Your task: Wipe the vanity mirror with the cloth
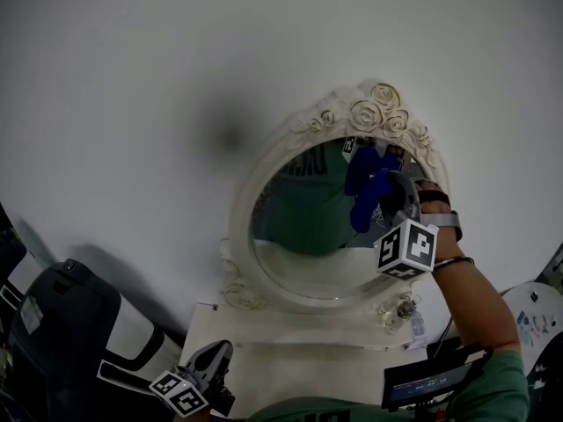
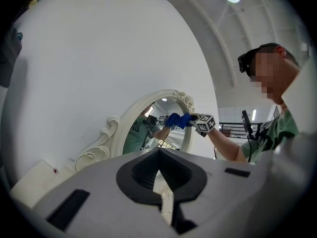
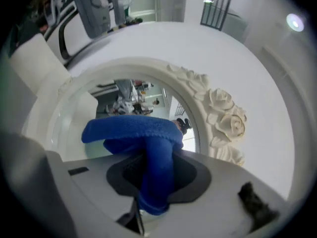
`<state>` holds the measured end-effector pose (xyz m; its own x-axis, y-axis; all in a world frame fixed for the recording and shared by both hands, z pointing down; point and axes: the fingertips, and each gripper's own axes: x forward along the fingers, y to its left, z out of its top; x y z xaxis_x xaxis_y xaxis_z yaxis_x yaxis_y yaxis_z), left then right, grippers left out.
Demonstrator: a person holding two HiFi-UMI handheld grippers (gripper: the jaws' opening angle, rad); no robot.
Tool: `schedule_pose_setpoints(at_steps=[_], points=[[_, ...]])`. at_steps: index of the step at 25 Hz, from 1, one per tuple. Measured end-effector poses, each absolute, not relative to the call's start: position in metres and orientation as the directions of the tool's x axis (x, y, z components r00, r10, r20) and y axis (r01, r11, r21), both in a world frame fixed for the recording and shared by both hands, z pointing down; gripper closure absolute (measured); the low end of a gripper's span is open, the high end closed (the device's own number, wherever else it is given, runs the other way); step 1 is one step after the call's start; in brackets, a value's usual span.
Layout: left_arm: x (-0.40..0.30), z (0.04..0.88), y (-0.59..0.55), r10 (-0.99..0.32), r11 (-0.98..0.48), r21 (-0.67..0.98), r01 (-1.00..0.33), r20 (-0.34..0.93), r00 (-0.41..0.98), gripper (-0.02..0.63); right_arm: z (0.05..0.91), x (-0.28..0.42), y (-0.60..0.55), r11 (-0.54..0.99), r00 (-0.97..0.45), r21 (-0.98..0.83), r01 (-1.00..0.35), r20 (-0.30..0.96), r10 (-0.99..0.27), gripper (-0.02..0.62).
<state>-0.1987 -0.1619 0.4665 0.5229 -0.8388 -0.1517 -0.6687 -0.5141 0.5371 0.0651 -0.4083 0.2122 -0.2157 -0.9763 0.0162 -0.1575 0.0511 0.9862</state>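
White wall (image 1: 132,77) filled most of what we saw. Against it stood the oval mirror (image 1: 303,266) in its white frame (image 1: 374,112), carved with roses at the top right, on a white ledge (image 1: 290,345).

We held the blue cloth (image 3: 131,128) in the right gripper (image 3: 151,185). Its jaws were pinched on a hanging fold of the cloth, and the bunched upper part reached past the jaw tips and lay against the glass. From the head view the cloth sat at the upper right of the glass, just below the roses, meeting its own blue reflection. Our right arm (image 1: 475,297) reached up to it from the lower right.

We kept the left gripper (image 2: 159,180) low, in front of the ledge and well apart from the cloth. Its jaws were pressed together with nothing between them, and they pointed toward the lower left of the frame.

The glass also showed a green shirt. A dark bag (image 1: 62,323) stood at the lower left, beside the ledge.
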Motion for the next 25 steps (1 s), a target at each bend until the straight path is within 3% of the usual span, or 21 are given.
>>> schedule_pose_setpoints(at_steps=[5, 9, 14, 19, 25], points=[[-0.206, 0.464, -0.156, -0.847, -0.505, 0.531, -0.68, -0.153, 0.51, 0.609, 0.224, 0.018, -0.364, 0.209, -0.496, 0.929, -0.306, 0.032, -0.868, 0.491], [-0.2, 0.458, -0.156, -0.835, -0.526, 0.51, -0.681, -0.158, 0.527, 0.609, 0.236, 0.0, -0.328, 0.437, -0.696, 0.811, -0.388, 0.052, -0.716, 0.491], [-0.183, 0.433, -0.169, -0.794, -0.594, 0.423, -0.685, -0.167, 0.585, 0.609, 0.247, -0.005, -0.307, 0.638, -0.814, 0.653, -0.408, 0.056, -0.578, 0.491], [-0.161, 0.422, -0.179, -0.761, -0.638, 0.365, -0.678, -0.164, 0.628, 0.609, 0.259, -0.009, -0.328, 0.487, -0.705, 0.794, -0.364, 0.107, -0.701, 0.491], [-0.156, 0.442, -0.177, -0.771, -0.616, 0.398, -0.68, -0.126, 0.624, 0.609, 0.272, -0.078, -0.377, 0.126, -0.495, 0.987, -0.101, 0.06, -0.867, 0.491]])
